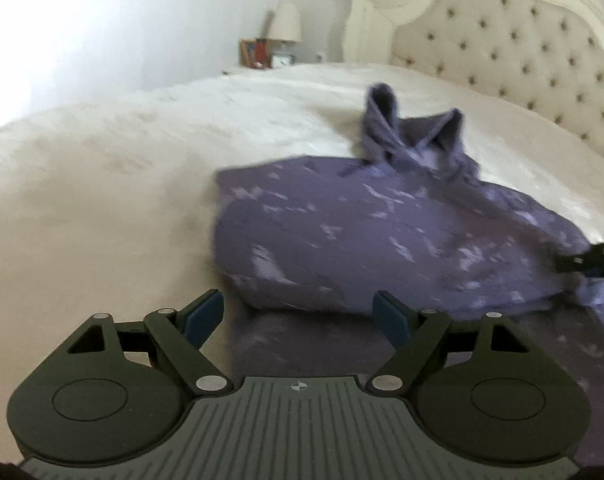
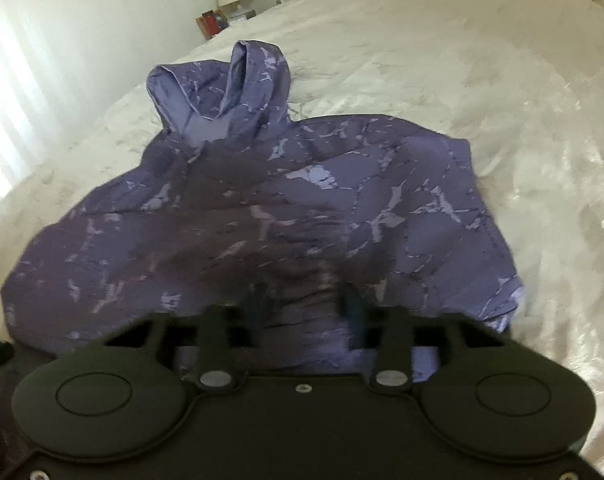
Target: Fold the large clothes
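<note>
Left wrist view, left tool (image 1: 300,314) spread wide, low over purple hoodie (image 1: 381,236)

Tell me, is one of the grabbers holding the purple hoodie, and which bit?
Neither grips it. The left gripper and right gripper both stand open by the near edge of the purple hoodie, nothing pinched between their pads.

black left gripper (image 1: 300,316), blue pads (image 1: 204,316), silver screws, ribbed grey plate

Right tongs (image 2: 303,304) blurred; hoodie (image 2: 262,220) hem hidden.
</note>
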Tool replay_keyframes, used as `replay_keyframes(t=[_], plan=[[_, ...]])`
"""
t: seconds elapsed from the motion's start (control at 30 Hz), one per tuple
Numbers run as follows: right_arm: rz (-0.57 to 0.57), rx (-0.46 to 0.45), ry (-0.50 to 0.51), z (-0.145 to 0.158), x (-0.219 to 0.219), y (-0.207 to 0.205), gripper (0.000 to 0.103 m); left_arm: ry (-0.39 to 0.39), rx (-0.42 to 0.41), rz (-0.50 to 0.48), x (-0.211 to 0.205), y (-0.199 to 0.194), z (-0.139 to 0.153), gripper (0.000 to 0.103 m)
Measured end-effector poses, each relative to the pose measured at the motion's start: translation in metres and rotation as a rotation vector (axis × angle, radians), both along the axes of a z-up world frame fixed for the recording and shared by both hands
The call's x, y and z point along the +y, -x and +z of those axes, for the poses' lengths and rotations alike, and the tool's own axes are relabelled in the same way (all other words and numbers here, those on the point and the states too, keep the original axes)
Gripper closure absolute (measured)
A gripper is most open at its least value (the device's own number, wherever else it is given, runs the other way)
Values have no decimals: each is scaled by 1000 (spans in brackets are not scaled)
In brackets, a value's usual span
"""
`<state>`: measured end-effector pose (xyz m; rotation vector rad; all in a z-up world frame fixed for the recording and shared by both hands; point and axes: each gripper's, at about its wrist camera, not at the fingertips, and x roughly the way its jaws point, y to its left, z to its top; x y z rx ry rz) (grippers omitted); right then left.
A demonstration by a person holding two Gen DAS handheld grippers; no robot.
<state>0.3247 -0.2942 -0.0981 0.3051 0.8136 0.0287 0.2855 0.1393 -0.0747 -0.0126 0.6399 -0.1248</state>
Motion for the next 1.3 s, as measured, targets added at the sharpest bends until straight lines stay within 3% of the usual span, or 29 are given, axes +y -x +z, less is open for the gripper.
replay_keyframes(t=[0.13, 0.33, 0.43, 0.67, 0.77, 0.87, 0.9, 1.07, 1.3], plan=[[-12, -56, 8, 21, -7, 8, 84, -16, -12, 55, 22, -4, 2, 22], [-101, -90, 92, 38, -24, 6, 84, -12, 6, 78, 45, -10, 1, 22], [-125, -50, 68, 28, -34, -3, 84, -33, 13, 49, 42, -17, -1, 22], [-100, 11, 164, 4, -22, -8, 81, -100, -45, -37, 28, -33, -10, 25], [-86, 19, 195, 3, -18, -9, 81, -127, -100, -113, 20, -38, -15, 41], [-81, 26, 203, 2, -18, -11, 80, -161, -137, -163, 12, -42, -20, 65], [-81, 27, 204, 2, -18, -11, 80, -151, -155, -184, 10, -41, -20, 78], [-75, 24, 220, -2, -16, -11, 78, -185, -216, -195, 4, -33, -20, 87], [-77, 20, 222, -1, -16, -11, 77, -207, -212, -170, -6, -8, -20, 93]])
